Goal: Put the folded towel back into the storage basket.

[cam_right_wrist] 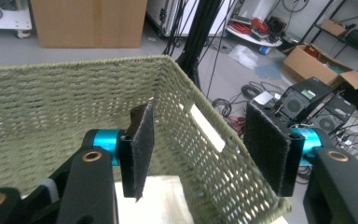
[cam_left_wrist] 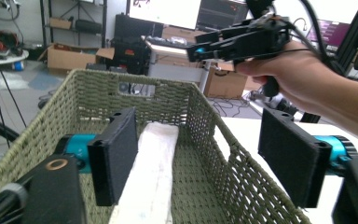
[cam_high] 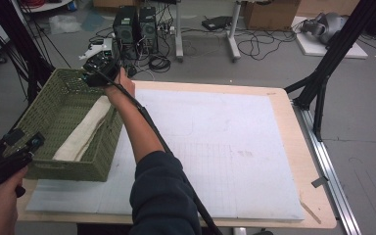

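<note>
Grey floor strewn with cables, computer towers and cardboard boxes is seen beyond a wooden surface (cam_high: 303, 147) covered by a white gridded mat (cam_high: 215, 147). At the left of the high view a green woven basket (cam_high: 54, 169) stands on the surface, partly over its left edge, and a folded cream cloth (cam_high: 85, 132) lies along the bottom of it.

The left tool (cam_high: 32, 144) is held at the lower left of that frame, at the basket's near corner. In the left gripper view its jaws stand wide apart, one inside the basket beside the cloth (cam_left_wrist: 154, 172) and one outside the wall (cam_left_wrist: 223, 158); nothing is pressed between them.

The right tool (cam_high: 90, 73) is held at the basket's far corner, in the upper left of the high view. In the right gripper view its jaws are spread on either side of the basket's wall (cam_right_wrist: 191, 140), one inside above the end of the cloth (cam_right_wrist: 158, 196) and one outside; the pads do not appear to touch the weave.

As a judgement, the cloth is already stowed in the basket, and the work now in hand seems to be the taking hold of the basket at two opposite corners. Both tools are placed over the rim, but neither grip has been closed. What is left would be closing both sets of jaws on the wall and then lifting or shifting the basket evenly, so that the cloth stays inside.
</note>
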Tool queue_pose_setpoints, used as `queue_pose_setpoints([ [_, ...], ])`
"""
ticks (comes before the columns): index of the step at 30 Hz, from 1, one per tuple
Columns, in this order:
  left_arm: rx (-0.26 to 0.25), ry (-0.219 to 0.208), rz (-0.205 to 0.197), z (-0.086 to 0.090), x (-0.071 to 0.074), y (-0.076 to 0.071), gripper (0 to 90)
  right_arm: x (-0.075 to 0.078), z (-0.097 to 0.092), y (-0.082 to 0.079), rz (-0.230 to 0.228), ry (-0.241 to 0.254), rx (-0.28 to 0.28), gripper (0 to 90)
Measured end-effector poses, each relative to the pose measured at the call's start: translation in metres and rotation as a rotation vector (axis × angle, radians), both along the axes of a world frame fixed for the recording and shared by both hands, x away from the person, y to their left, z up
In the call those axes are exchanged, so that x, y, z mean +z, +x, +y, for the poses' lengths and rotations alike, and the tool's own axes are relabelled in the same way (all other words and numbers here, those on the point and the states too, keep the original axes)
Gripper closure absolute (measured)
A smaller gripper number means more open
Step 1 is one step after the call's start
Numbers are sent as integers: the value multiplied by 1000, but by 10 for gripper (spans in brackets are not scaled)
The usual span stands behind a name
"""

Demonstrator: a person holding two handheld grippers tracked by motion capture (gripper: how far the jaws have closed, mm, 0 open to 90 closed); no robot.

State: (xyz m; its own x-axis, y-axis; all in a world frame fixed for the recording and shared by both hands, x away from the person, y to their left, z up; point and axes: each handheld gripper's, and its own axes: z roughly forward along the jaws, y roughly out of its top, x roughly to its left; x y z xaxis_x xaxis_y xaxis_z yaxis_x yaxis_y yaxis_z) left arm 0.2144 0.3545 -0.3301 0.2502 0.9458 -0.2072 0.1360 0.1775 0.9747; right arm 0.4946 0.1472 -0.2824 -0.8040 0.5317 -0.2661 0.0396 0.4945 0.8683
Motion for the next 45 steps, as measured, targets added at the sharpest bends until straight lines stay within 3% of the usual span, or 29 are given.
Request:
queue_pose_setpoints([
  [2,-12,-5,12,-3,1,1,251,-2,-9,-3,16,15,8,388],
  [5,-34,22,22,-7,1,2,203,-5,-22,-9,27,13,10,351],
  [7,-65,35,24,-11,1,3,202,-7,-32,-13,41,14,17,286],
  [10,-86,40,30,-15,1,5,202,-9,-47,-16,81,53,30,187],
  [17,-159,42,31,-22,1,7,203,-14,-79,-27,142,88,36,171],
  [25,-243,52,37,-34,0,11,204,-14,-119,-41,146,78,36,170],
  [31,-283,42,-2,-46,0,16,200,-14,-152,-55,140,74,24,169],
  [34,-313,42,17,-51,0,19,204,-14,-169,-60,135,89,7,169],
  [45,-386,51,14,-73,-1,32,207,-12,-224,-78,121,132,-47,169],
])
